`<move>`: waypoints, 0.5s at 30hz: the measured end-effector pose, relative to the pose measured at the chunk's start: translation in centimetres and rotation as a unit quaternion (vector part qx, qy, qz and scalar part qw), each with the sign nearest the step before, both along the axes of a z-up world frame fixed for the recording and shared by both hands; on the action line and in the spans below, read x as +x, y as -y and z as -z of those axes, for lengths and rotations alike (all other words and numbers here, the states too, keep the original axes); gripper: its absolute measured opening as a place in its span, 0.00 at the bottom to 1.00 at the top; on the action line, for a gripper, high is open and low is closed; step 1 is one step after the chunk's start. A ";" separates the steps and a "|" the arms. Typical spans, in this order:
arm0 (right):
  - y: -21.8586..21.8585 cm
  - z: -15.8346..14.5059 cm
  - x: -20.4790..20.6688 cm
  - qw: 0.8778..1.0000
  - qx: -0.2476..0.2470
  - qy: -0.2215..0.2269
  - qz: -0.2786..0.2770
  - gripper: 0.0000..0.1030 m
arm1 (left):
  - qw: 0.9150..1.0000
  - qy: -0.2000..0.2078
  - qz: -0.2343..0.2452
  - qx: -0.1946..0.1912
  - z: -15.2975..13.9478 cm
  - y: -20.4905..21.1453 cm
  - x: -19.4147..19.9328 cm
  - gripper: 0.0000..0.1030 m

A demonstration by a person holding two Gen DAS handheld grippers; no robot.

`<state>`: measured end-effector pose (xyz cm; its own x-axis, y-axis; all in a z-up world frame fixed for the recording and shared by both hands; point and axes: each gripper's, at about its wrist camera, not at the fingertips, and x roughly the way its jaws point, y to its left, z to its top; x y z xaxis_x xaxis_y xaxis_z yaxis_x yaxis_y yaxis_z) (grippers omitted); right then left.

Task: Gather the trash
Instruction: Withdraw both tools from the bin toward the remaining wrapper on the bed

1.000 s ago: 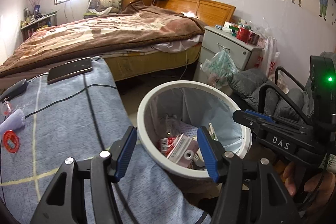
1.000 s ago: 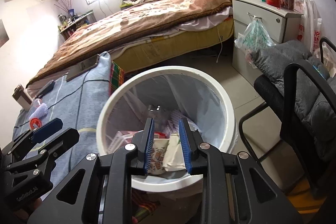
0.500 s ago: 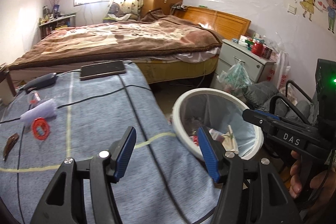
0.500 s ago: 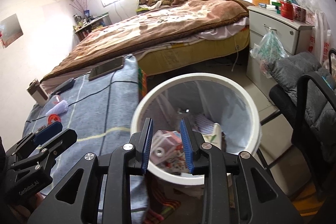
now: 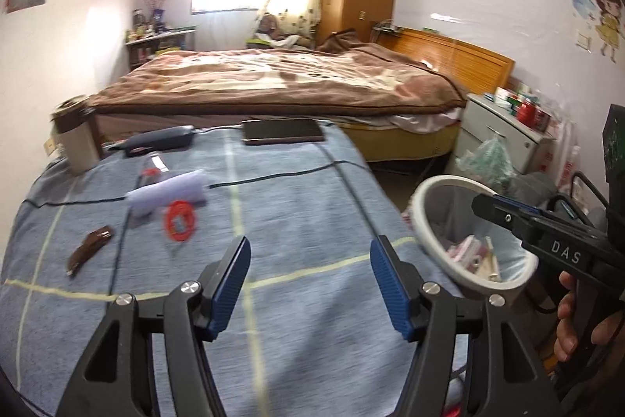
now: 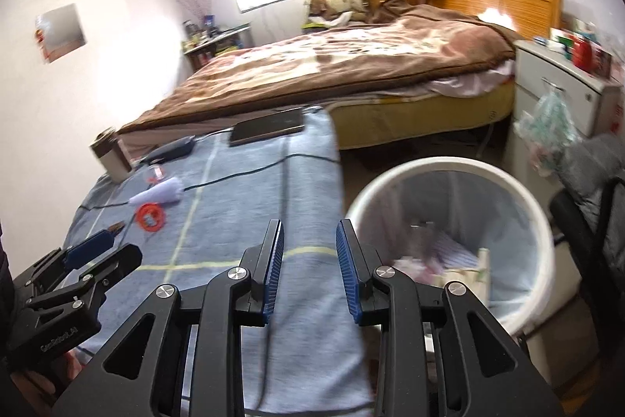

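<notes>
Presently, the left gripper (image 5: 308, 286) is held above a blue-grey cloth (image 5: 297, 206) with pale grid lines, its blue pads spread wide with nothing between them. The right gripper (image 6: 308, 270) is held over the same cloth near its right edge; its pads stand moderately apart and are likewise unloaded. A white waste bin (image 6: 543, 221), lined with a translucent bag, is located on the floor just beside the right edge of the cloth. Crumpled packaging and paper are seen at the bottom of the bin; a pale carton-like piece (image 6: 482, 266) is seen among them, but the items are too blurred to be identified further. On the cloth, well apart from the bin, the uncollected items are found: a red ring-shaped piece (image 5: 180, 221), a pale lilac wrapper (image 5: 168, 193) just behind it, and a brown wrapper (image 5: 89, 249) to the left. A phone (image 5: 282, 131) and a dark case (image 5: 158, 142) are placed at the far edge of the cloth, and black cables are laid across it. A beige cup-like container (image 5: 75, 138) stands at the far left corner; its contents cannot be seen.
</notes>
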<state>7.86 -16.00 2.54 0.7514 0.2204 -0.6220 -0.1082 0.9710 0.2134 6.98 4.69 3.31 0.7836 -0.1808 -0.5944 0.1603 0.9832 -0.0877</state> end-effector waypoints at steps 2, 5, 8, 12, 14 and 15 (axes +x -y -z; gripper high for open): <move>-1.2 0.1 0.2 1.000 -0.003 0.000 -0.013 0.30 | 1.000 -0.002 -0.014 0.001 0.1 -1.3 -0.1 0.64; -3.4 0.3 0.6 0.999 -0.009 0.002 -0.036 0.30 | 0.999 -0.002 -0.033 0.005 0.3 -3.3 -0.4 0.64; -5.1 0.5 1.0 0.998 -0.011 -0.001 -0.054 0.30 | 0.999 -0.004 -0.049 0.006 0.6 -5.3 -0.5 0.65; -7.3 0.6 1.4 0.997 -0.013 -0.006 -0.080 0.34 | 0.997 -0.010 -0.071 -0.002 1.0 -8.0 -0.6 0.65; -8.4 0.6 1.7 0.996 -0.014 -0.007 -0.093 0.38 | 0.997 -0.007 -0.079 0.002 1.1 -9.2 -0.6 0.65; -9.2 0.7 2.0 0.995 -0.014 -0.008 -0.098 0.39 | 0.996 -0.007 -0.085 0.001 1.1 -10.1 -0.6 0.65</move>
<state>9.83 -6.84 1.82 0.6856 0.3448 -0.6411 -0.2937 0.9369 0.1897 6.38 14.79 2.17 0.7943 -0.0444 -0.6059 -0.0107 0.9961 -0.0871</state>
